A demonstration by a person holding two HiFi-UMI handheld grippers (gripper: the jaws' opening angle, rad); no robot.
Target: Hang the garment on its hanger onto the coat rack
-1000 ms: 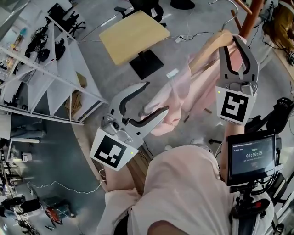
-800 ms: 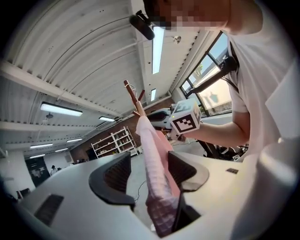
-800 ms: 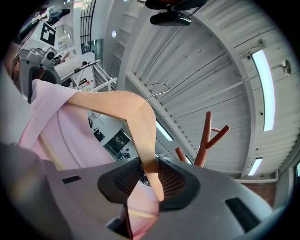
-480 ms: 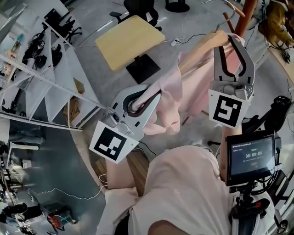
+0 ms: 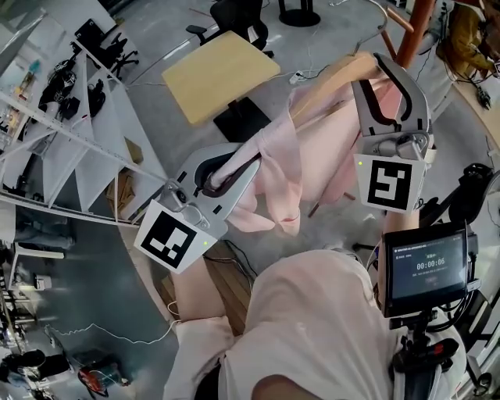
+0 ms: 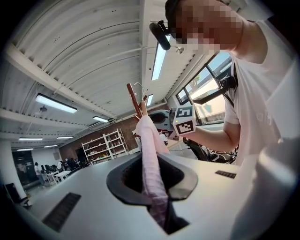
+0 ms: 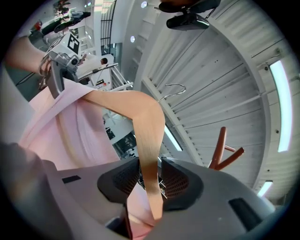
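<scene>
A pink garment [image 5: 316, 152] hangs on a wooden hanger [image 5: 337, 72] with a wire hook [image 7: 171, 89]. My right gripper [image 5: 376, 61] is shut on one arm of the hanger [image 7: 149, 140] and holds it up near the red-brown coat rack [image 5: 414, 30]. My left gripper [image 5: 261, 158] has just been closing and is shut on a gathered fold of the garment [image 6: 151, 164], out to the left of the hanger. The rack's pegs [image 7: 224, 151] show beyond the right jaws.
A yellow-topped table [image 5: 219, 72] on a black base stands below on the grey floor. White shelving [image 5: 86, 141] runs along the left. Office chairs [image 5: 242, 14] sit behind the table. A screen on a stand [image 5: 426, 269] is at my right side.
The left gripper stood open beside the garment's fold a second ago; it has shut on the fold. The right gripper and hanger have risen slightly towards the rack.
</scene>
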